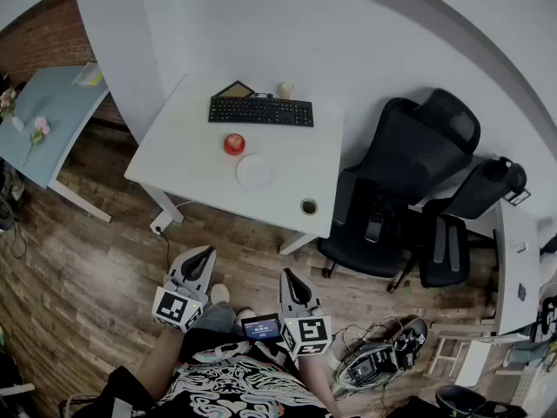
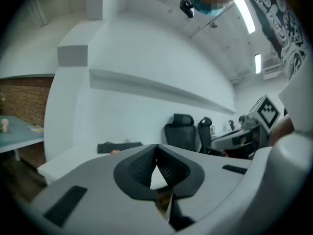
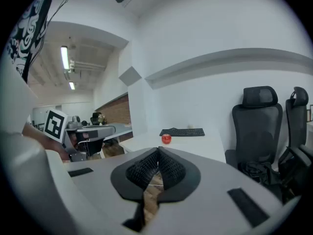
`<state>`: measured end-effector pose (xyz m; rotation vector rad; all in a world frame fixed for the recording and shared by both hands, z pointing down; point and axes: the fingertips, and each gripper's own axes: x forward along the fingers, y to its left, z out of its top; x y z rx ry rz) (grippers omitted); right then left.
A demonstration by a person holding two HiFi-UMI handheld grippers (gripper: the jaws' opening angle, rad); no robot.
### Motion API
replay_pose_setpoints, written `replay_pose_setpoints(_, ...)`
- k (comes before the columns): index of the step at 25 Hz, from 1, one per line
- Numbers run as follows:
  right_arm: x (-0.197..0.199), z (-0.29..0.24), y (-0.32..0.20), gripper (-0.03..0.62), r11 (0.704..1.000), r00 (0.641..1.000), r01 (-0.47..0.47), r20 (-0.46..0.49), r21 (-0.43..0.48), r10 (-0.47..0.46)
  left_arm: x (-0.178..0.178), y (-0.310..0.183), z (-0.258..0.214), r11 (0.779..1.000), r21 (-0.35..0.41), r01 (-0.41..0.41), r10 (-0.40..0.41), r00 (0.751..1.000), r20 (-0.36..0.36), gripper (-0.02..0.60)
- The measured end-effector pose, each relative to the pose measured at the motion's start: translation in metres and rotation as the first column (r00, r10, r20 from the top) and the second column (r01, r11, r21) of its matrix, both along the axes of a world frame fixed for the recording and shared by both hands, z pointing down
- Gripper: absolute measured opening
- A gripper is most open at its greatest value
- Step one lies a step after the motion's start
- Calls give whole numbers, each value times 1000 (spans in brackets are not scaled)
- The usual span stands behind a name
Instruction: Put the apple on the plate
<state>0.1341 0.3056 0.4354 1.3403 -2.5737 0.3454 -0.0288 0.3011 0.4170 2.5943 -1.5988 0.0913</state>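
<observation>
Left gripper (image 1: 206,252) and right gripper (image 1: 288,275) carry square markers (image 1: 177,308).

A white wall (image 1: 365,33) is running across the top, and a white desk (image 1: 191,164) is standing against it at 12 o'clock. Two black office chairs (image 1: 409,172) are sitting close together at 3 o'clock. A pale blue table (image 1: 52,111) is standing at 10 o'clock, before a brick wall (image 1: 43,37). A dark wooden floor (image 1: 78,259) is spreading at 8 o'clock, and up on the ceiling tube lights (image 2: 243,14) are shining.
</observation>
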Motion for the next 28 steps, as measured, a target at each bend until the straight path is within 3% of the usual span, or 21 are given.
replay_pose_setpoints(4, -6, -6, 13, 28, 1000, 1000, 11, -2, 22, -11, 14, 18, -14, 996, 57, -71, 72, 997, -1, 15)
replay_pose_setpoints(10, -16, -9, 27, 28, 999, 999, 31, -7, 29, -31, 0, 30, -15, 1000, 19, -10, 9, 999, 32, 14)
replay_pose_setpoints(13, -17, -14, 33, 28, 998, 991, 57, 122, 9, -58, -4, 31, -18, 999, 34, 7, -7, 1000, 24, 14)
replay_pose_setpoints(16, -15, -28, 26, 28, 998, 952, 70, 297, -3, -66, -11, 19, -22, 999, 27, 31, -31, 999, 14, 14)
replay_pose_setpoints(17, -14, -31, 18, 28, 999, 955, 52, 292, 8, -52, -13, 12, -24, 999, 19, 33, -33, 999, 3, 14)
replay_pose_setpoints(19, -12, -33, 0, 28, 999, 982, 10, 188, 45, -18, -16, -2, -29, 1000, 11, 30, -29, 999, -13, 14)
replay_pose_setpoints(22, -11, -43, -19, 28, 993, 999, -23, 40, 112, 19, -18, -18, -39, 998, 27, 51, -51, 998, 34, 15)
replay_pose_setpoints(28, -12, -52, -40, 28, 991, 998, -35, 55, 132, 28, -23, -37, -46, 993, 57, 100, -105, 991, 84, 15)
